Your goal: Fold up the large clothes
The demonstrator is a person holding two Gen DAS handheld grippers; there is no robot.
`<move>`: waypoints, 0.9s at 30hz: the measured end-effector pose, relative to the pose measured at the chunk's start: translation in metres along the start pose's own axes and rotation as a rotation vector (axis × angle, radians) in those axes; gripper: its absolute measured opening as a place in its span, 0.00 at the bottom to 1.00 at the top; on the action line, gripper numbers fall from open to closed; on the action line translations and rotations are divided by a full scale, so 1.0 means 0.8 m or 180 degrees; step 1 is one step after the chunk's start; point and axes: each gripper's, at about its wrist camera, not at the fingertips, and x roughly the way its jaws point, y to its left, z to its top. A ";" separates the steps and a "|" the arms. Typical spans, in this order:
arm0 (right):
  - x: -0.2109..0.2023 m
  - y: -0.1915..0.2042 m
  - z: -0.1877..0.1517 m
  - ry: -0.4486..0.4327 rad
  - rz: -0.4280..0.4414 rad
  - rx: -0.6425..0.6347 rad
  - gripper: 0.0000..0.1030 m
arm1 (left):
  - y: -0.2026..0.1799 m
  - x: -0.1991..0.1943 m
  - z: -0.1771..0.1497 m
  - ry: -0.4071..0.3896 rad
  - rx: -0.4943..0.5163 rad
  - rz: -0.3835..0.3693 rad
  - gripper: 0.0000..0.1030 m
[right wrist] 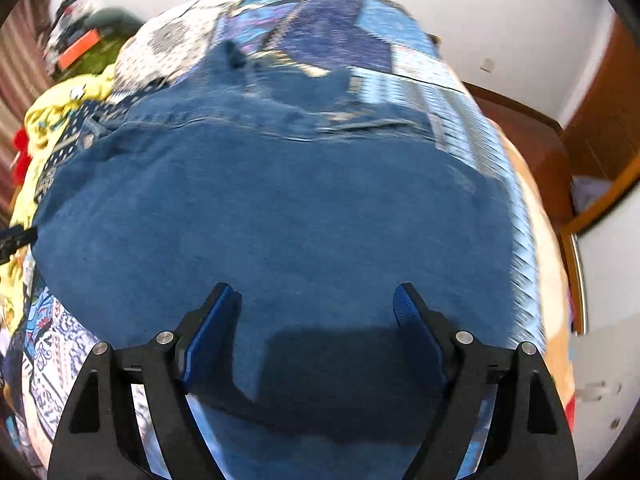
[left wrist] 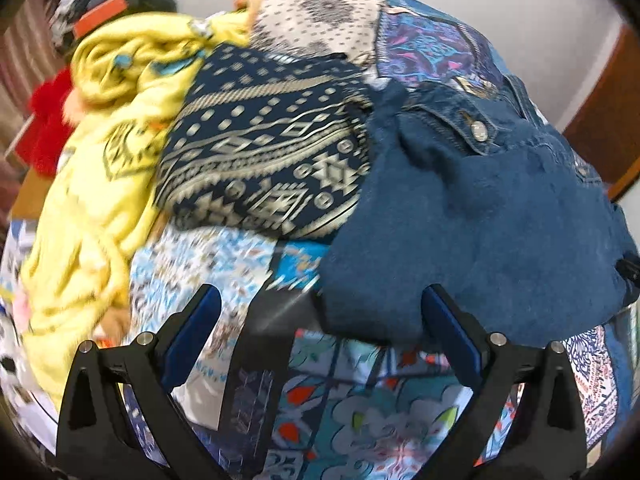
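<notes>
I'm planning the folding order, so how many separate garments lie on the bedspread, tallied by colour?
Blue denim garment: 1
Navy and cream patterned garment: 1
Yellow garment: 1
Red garment, at the far edge and mostly hidden: 1
Total: 4, not counting the dark heap behind them, which is too blurred to sort.

Blue denim garment (right wrist: 280,216) spread flat on patterned bedspread (left wrist: 360,408).

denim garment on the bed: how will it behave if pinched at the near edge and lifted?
The denim garment probably drapes, not stiff: it already lies in soft folds. Likely heavyish, given the thick cloth and metal snap button. Probably drags on the patterned bedspread rather than sliding.
</notes>
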 end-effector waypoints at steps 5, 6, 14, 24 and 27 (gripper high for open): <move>-0.033 -0.035 -0.024 -0.0131 0.0060 0.0177 0.77 | 0.021 -0.012 -0.017 0.0022 -0.0206 0.0089 0.98; -0.038 -0.038 -0.028 -0.0147 0.0077 0.0187 0.77 | 0.023 -0.017 -0.020 0.0015 -0.0224 0.0067 0.98; -0.045 -0.053 -0.065 -0.0072 -0.0186 0.0304 0.80 | 0.009 -0.053 -0.036 -0.0028 -0.0483 -0.0647 0.98; -0.074 -0.049 -0.056 -0.0208 -0.0202 0.0373 0.80 | -0.031 -0.022 -0.034 0.0307 -0.1108 -0.1929 0.98; -0.081 -0.037 -0.047 -0.0311 -0.0121 0.0325 0.80 | -0.037 -0.003 -0.035 0.0397 -0.1280 -0.1996 0.98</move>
